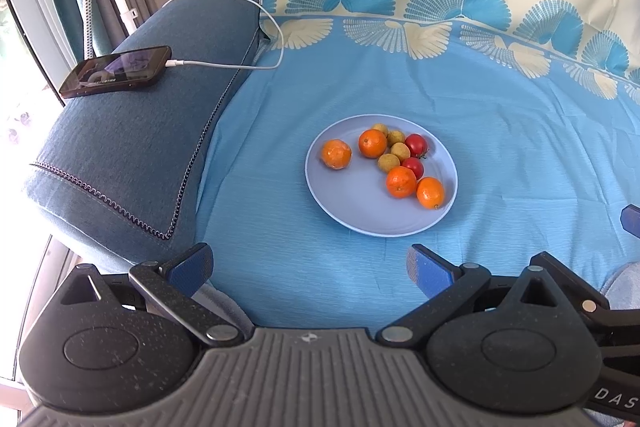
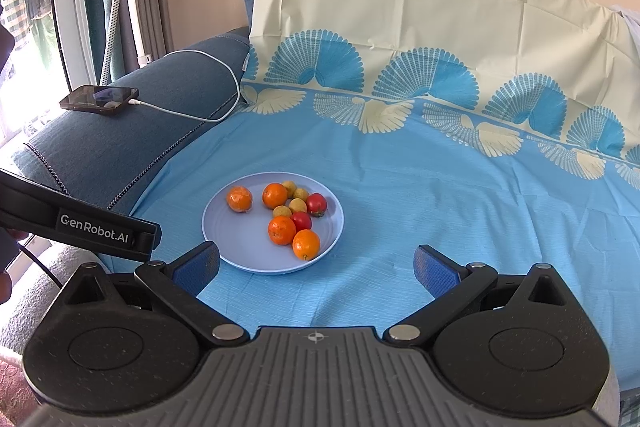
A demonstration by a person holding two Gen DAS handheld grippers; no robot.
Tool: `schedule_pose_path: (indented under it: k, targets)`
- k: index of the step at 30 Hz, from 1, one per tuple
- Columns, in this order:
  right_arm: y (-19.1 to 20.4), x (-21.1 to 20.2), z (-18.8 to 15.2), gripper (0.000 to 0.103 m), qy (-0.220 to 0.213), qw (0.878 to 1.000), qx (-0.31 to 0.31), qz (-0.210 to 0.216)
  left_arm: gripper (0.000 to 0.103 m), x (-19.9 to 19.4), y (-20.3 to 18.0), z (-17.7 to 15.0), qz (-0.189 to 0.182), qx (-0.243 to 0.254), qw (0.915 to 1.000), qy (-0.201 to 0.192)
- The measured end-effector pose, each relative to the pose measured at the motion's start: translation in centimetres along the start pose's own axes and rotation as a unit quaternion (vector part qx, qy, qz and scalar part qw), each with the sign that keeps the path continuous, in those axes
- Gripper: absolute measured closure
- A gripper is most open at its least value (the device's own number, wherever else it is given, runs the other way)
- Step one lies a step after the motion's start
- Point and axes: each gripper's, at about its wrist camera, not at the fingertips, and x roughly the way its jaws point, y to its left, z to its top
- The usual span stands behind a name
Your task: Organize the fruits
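All the fruit is seen gathered on one pale blue plate [image 1: 340,211], set on a blue cloth [image 1: 500,147]. Taken from the plate's left side: one orange [image 1: 337,154] is set apart by itself, its skin looking rough or partly peeled; a second orange [image 1: 372,143] sits nearer the far rim, touching a cluster of four small yellow-green fruits [image 1: 389,162]; two red fruits [image 1: 417,144] are lodged against that cluster on its right; two more oranges [image 1: 401,181] are paired toward the plate's near right edge.

Both grippers are held short of the plate's near rim — the left gripper [image 1: 310,269] with its jaws spread wide and nothing between them, the right gripper [image 2: 316,267] likewise wide apart and empty.

Such a scene would suit either mixed fruit awaiting sorting or fruit already collected onto the plate. Should any piece be lifted, the round, smooth skins are judged likely to roll — a centred, gentle squeeze would be wanted, the softer red ones especially.
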Motion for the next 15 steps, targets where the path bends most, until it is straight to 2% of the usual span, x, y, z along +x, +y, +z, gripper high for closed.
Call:
schedule_pose_path:
  k: [15]
  targets:
    - [-0.3, 2.8, 0.0, 0.001, 0.021, 1.000, -0.003, -0.021, 0.000, 2.9, 0.0, 1.3, 0.004, -0.012, 0.9997, 0.023]
